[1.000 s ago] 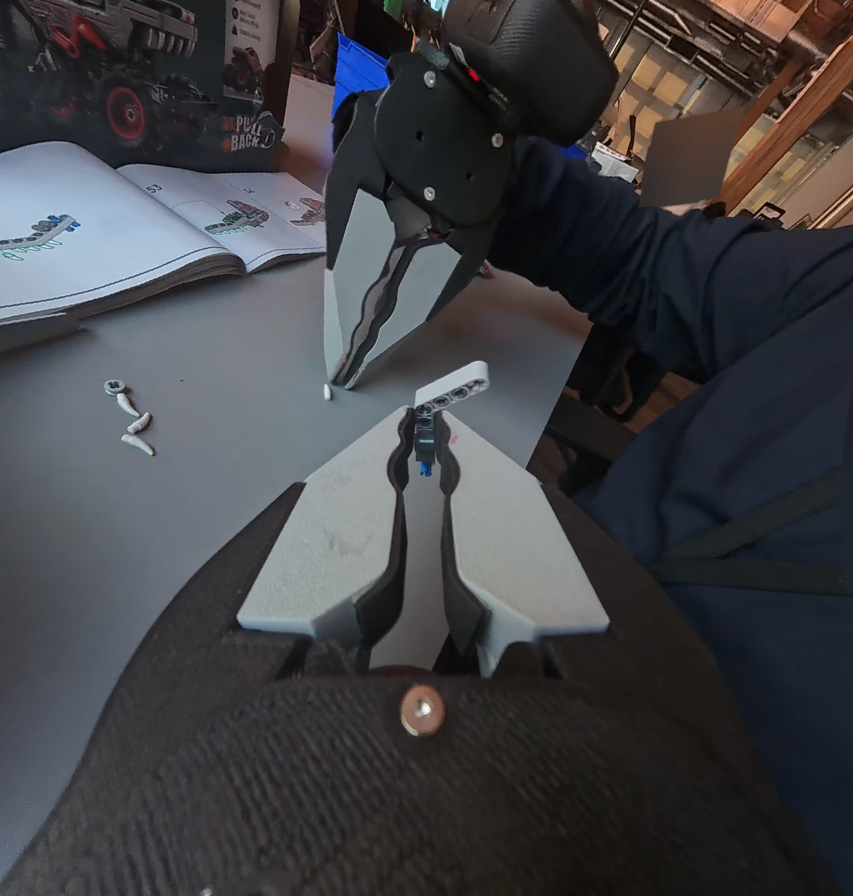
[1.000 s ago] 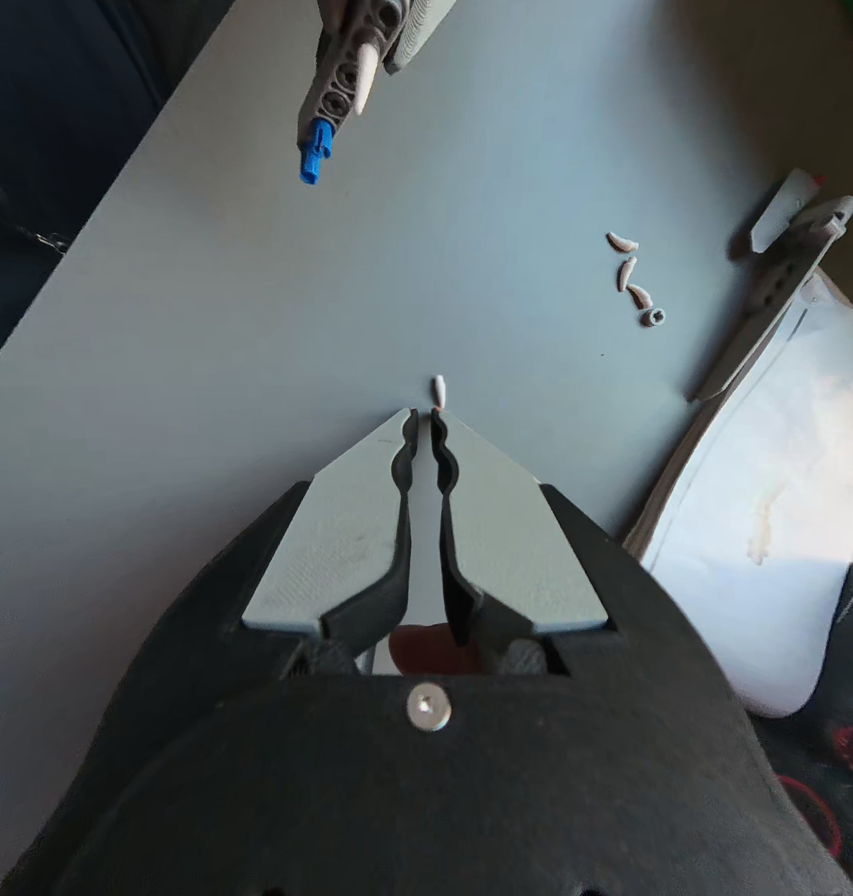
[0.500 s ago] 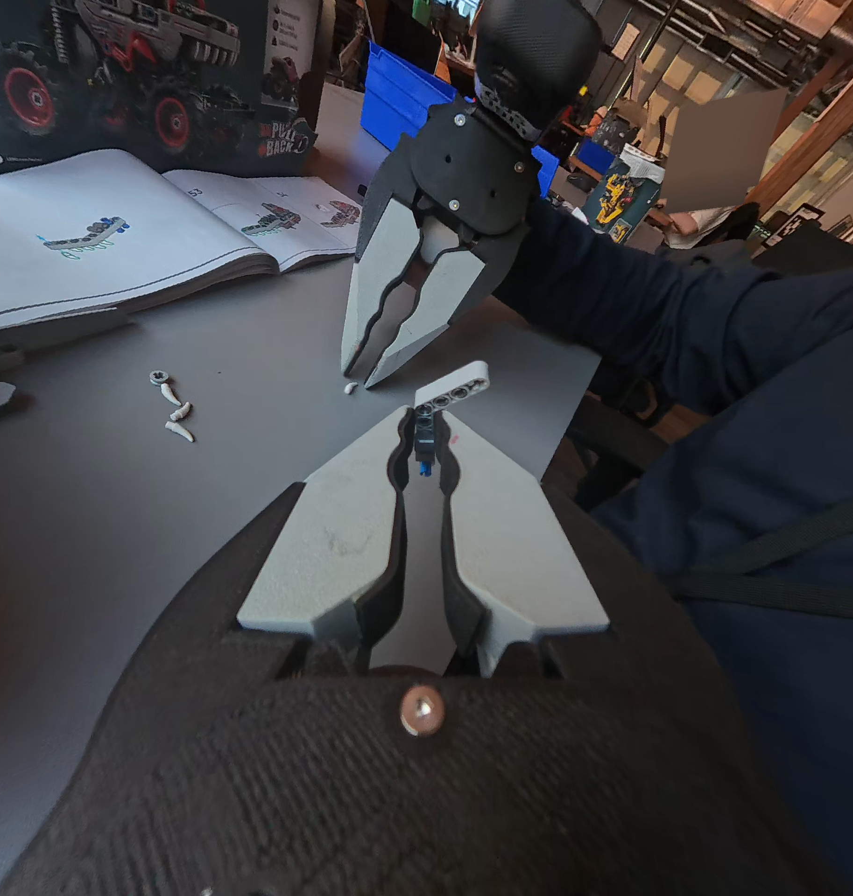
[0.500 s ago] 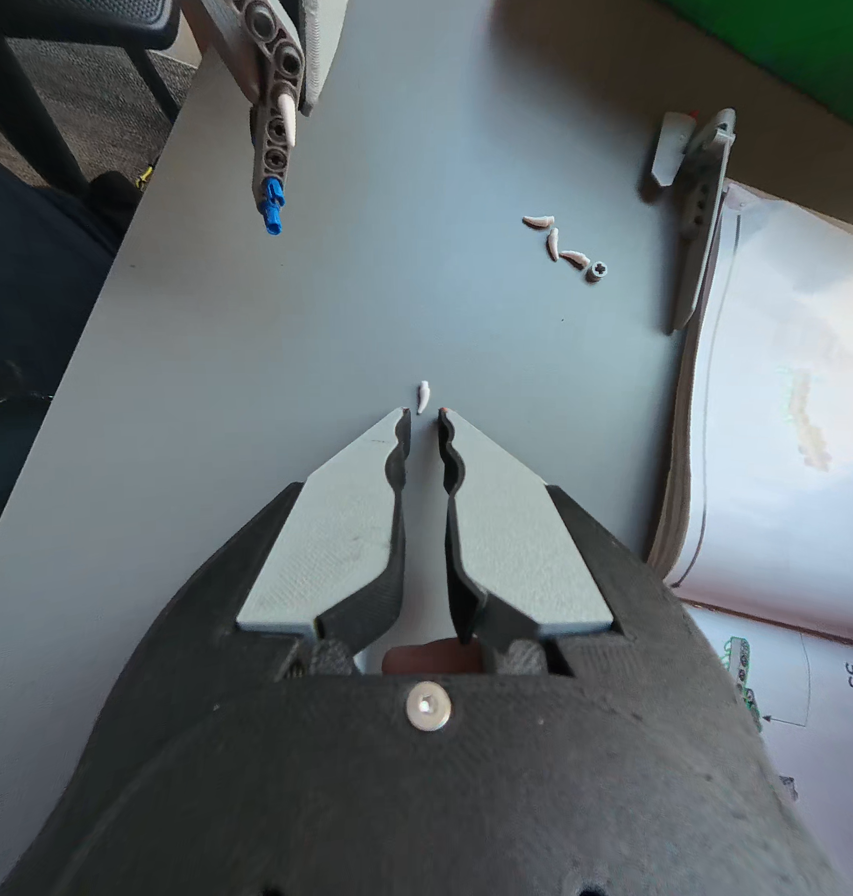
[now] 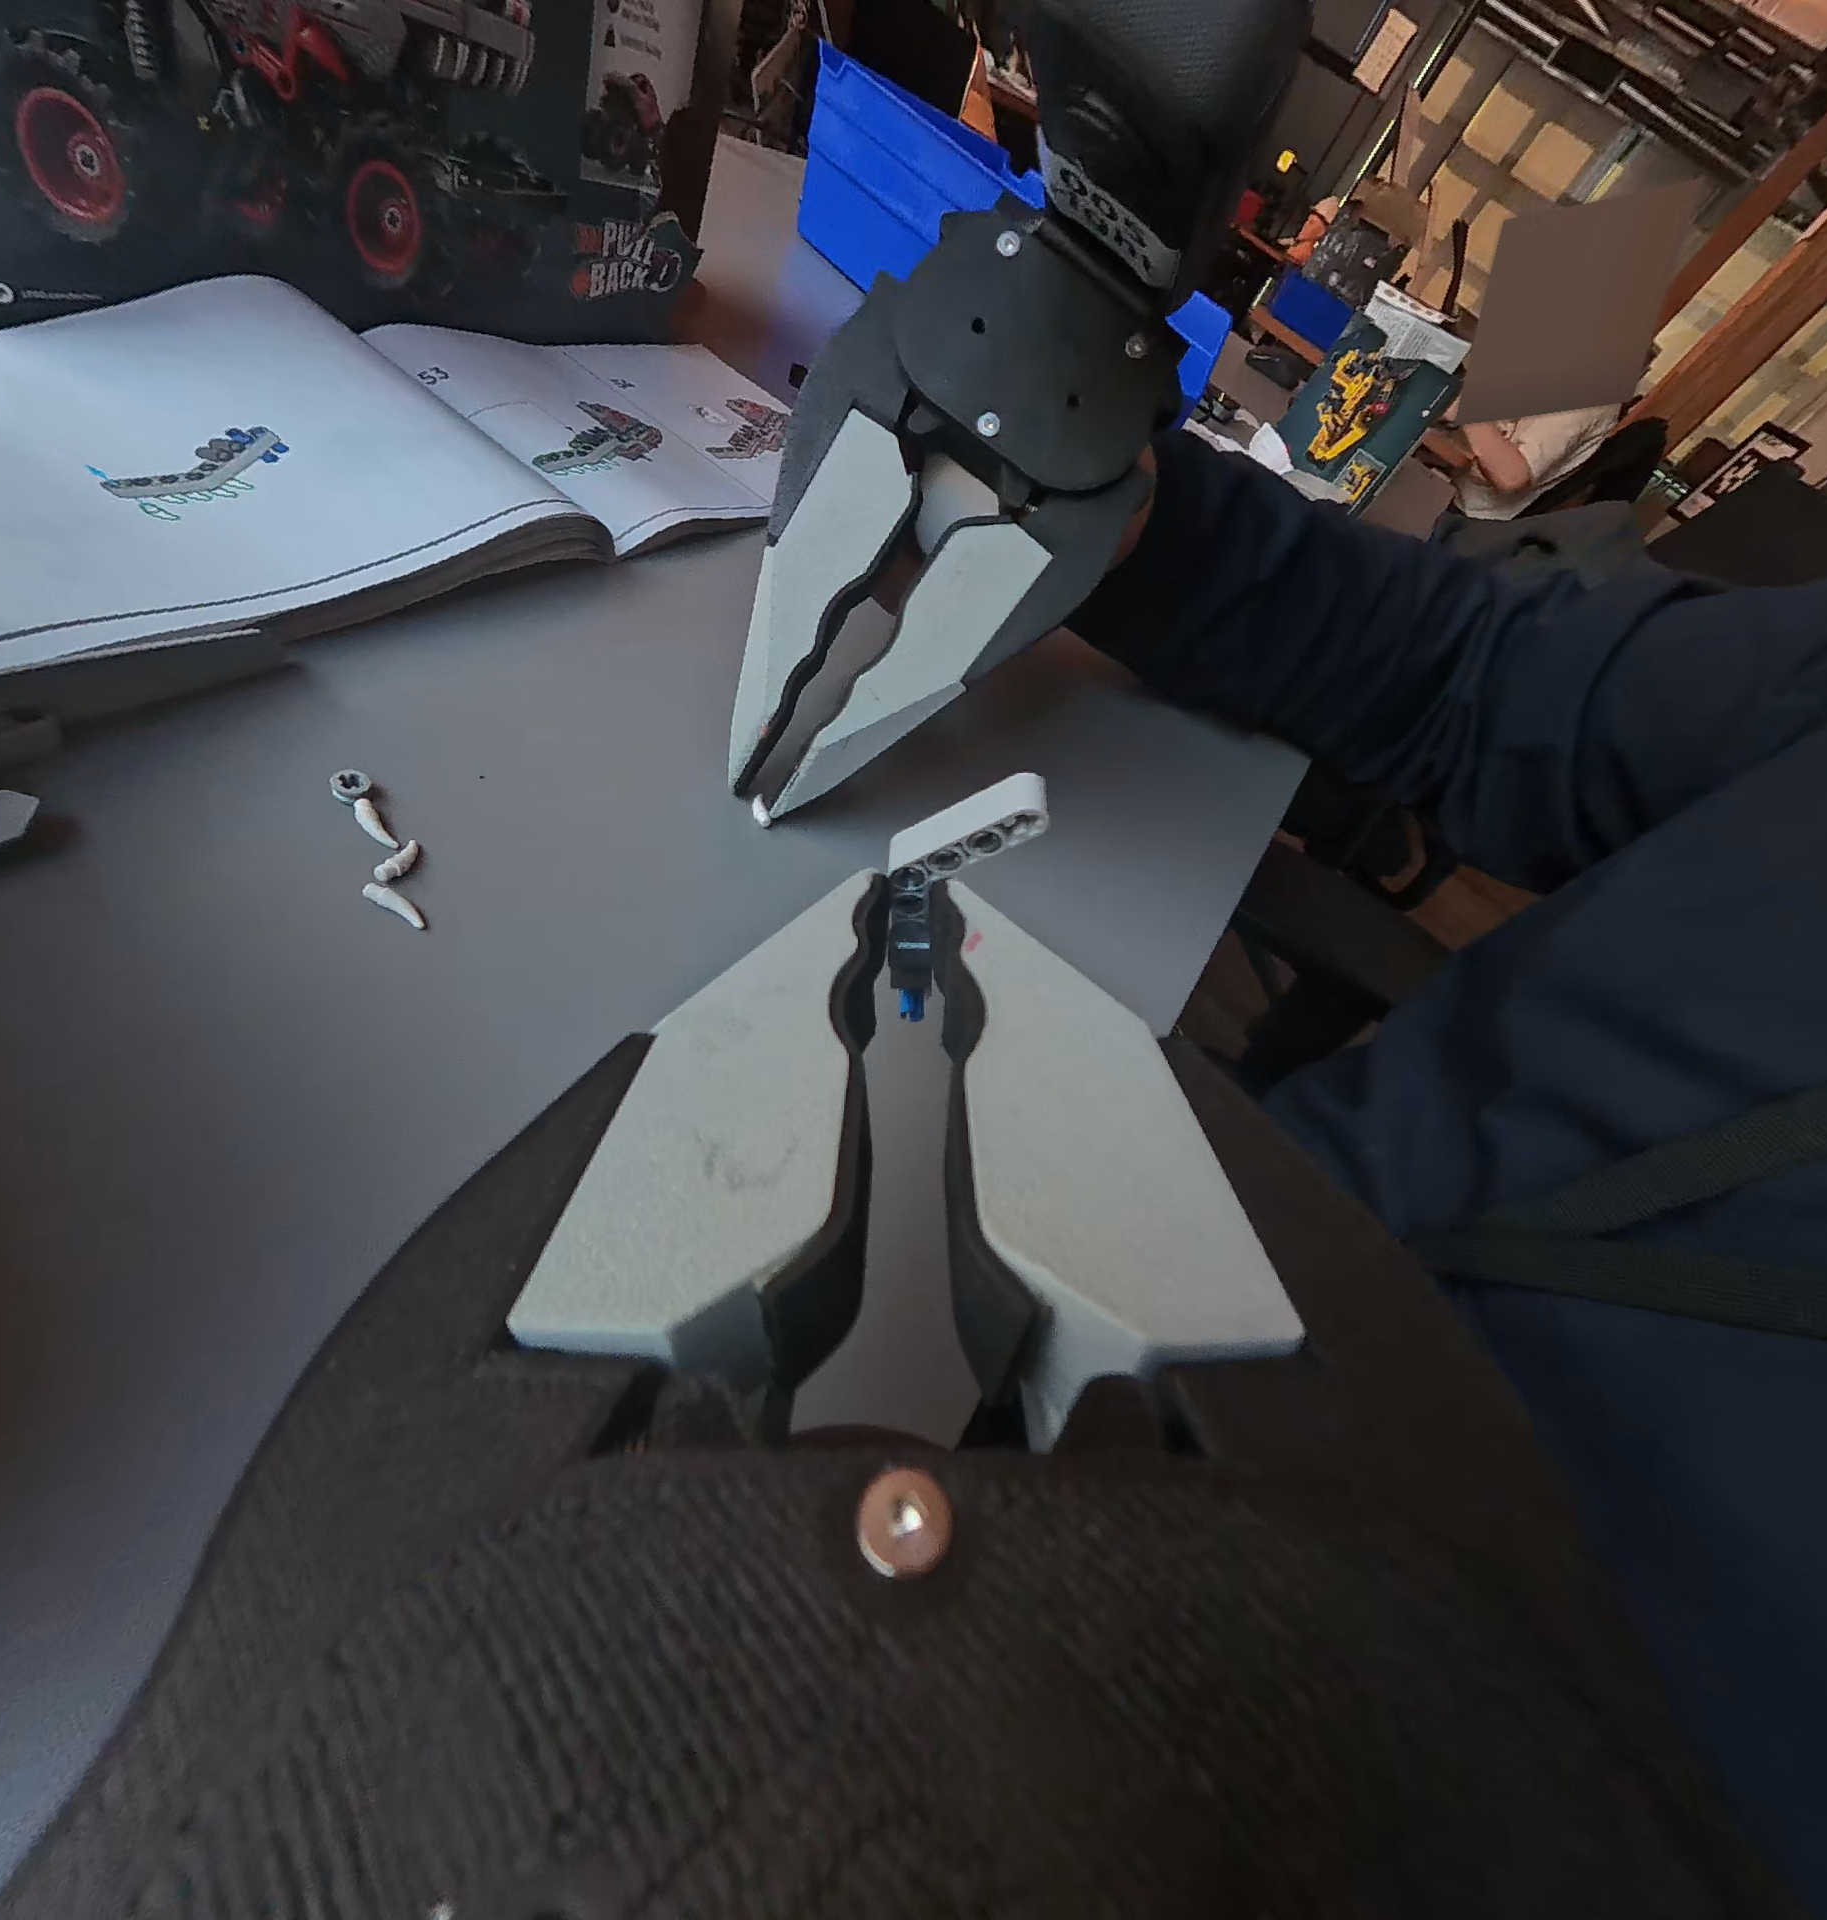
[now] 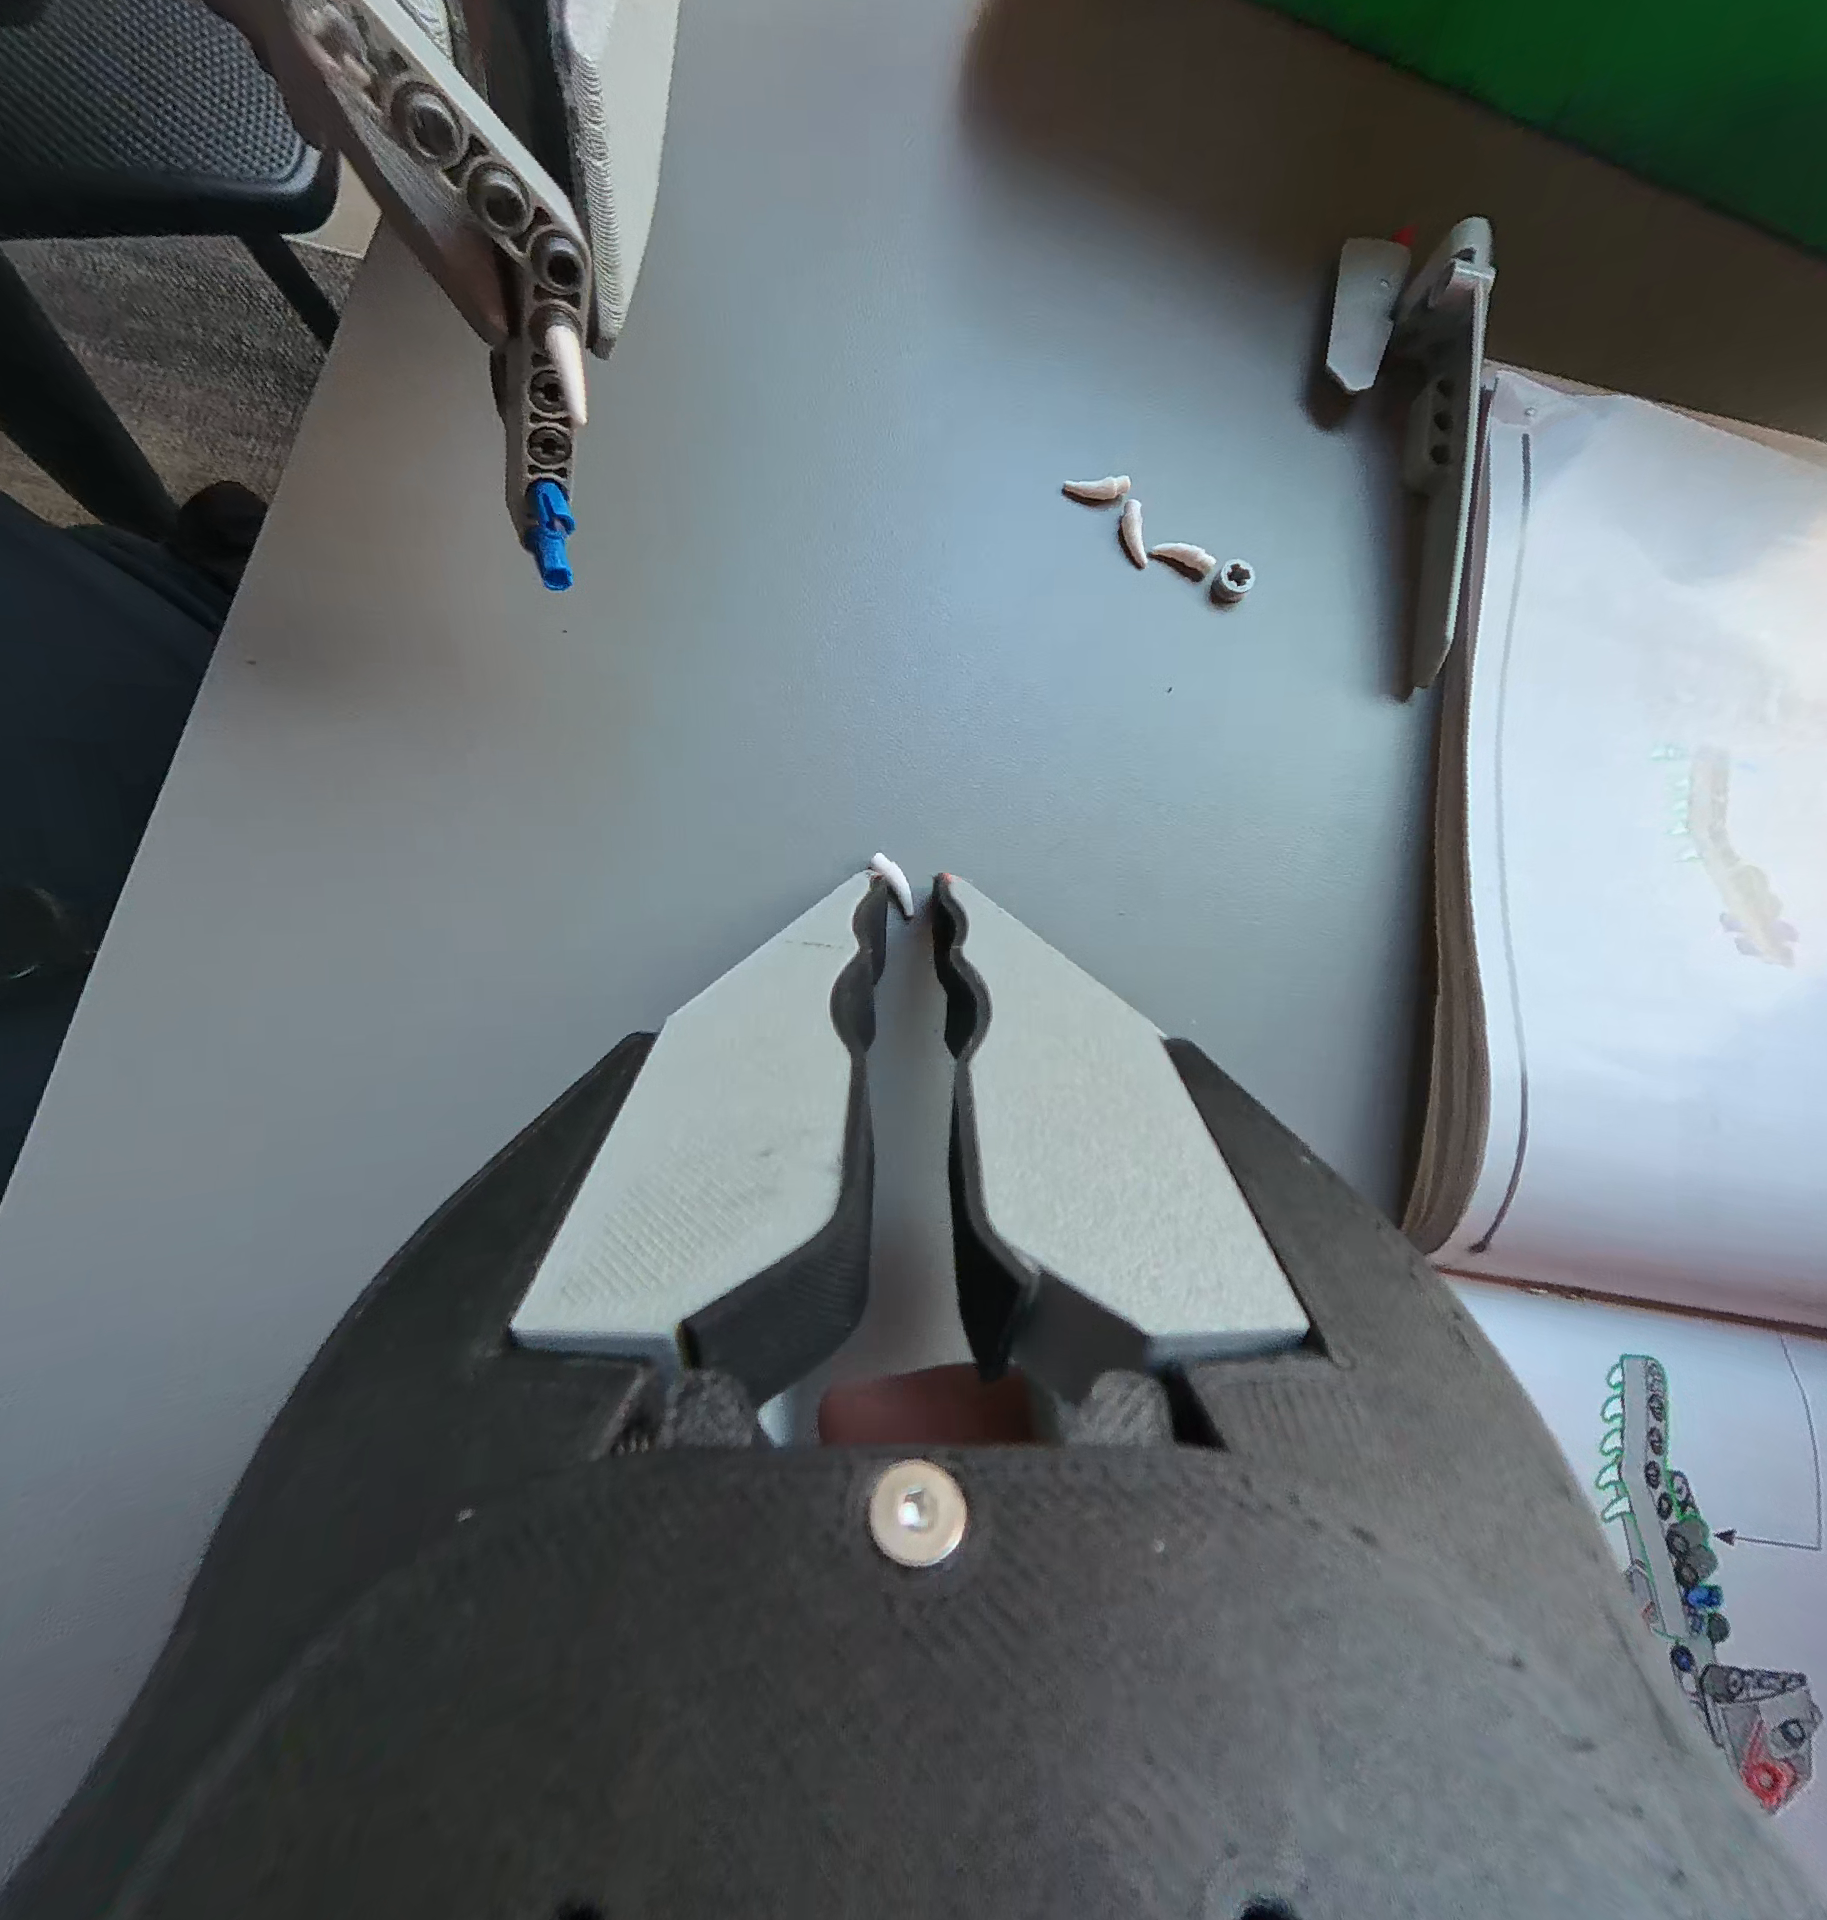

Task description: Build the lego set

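My left gripper [image 5: 914,896] is shut on a grey holed beam [image 5: 969,831] with a dark connector and a blue pin, held above the table. In the right wrist view the beam [image 6: 504,223] hangs at the top left, with one white tooth [image 6: 568,376] fitted and the blue pin [image 6: 550,540] at its end. My right gripper [image 6: 904,883] points down at the grey table [image 6: 680,675], jaws a narrow gap apart. A loose white tooth [image 6: 893,878] lies between the tips against the left fingertip. It also shows in the left wrist view [image 5: 760,814].
Three loose white teeth [image 6: 1132,525] and a small grey bush [image 6: 1233,580] lie to the right. Long grey parts [image 6: 1439,447] rest by the open instruction booklet [image 6: 1667,831]. The set's box [image 5: 265,135] and a blue bin [image 5: 888,177] stand behind. The table edge [image 5: 1241,883] is near.
My right gripper has moved forward so the loose tooth sits between its tips instead of ahead of them, and its jaws have parted slightly. The left gripper still holds the beam.
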